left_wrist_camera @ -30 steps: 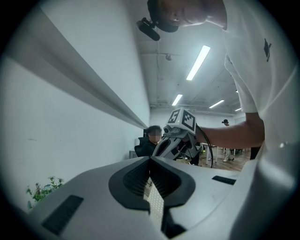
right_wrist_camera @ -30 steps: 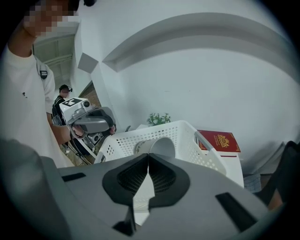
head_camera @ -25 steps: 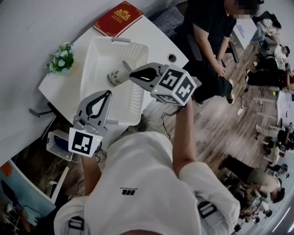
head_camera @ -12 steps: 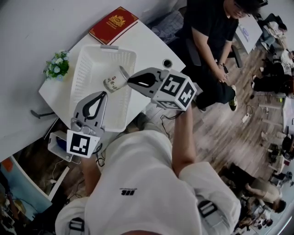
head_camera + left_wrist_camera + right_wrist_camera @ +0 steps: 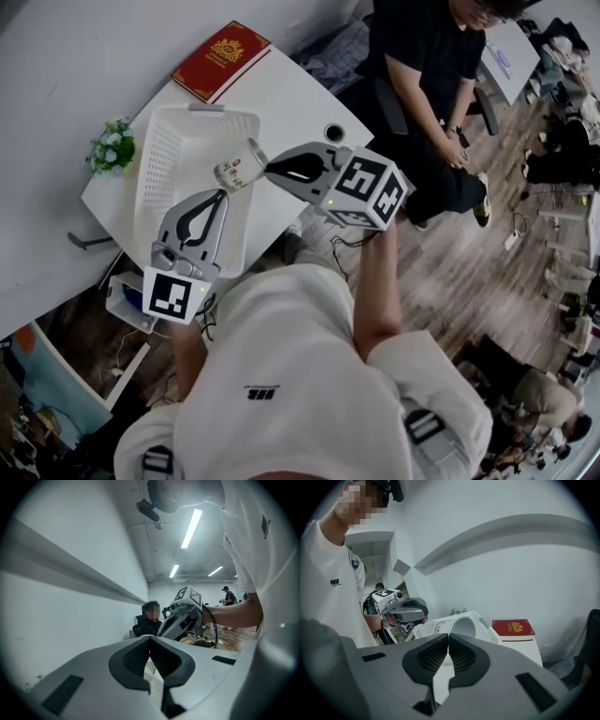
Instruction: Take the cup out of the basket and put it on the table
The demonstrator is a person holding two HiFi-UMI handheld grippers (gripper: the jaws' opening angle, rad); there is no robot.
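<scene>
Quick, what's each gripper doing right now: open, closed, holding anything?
Left gripper: jaws closed, nothing between them.
Right gripper: jaws closed on the rim of the white cup with a printed pattern.

- White short-sleeved T-shirt (image 5: 309, 366), with a small black logo (image 5: 261, 393) on the chest.
- Black strap buckles (image 5: 422, 427) at both shoulders.
- Grey-shelled left gripper (image 5: 221, 194) and right gripper (image 5: 268, 170), with black ribbed pads (image 5: 433, 658) and black-and-white marker cubes (image 5: 370, 190).

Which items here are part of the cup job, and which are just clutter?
Job: white patterned cup, white perforated plastic basket, white table, right gripper, jaws shut on the cup's rim.
Lying about: red hardback book, small pot of flowers, left gripper, jaws shut, empty.
</scene>
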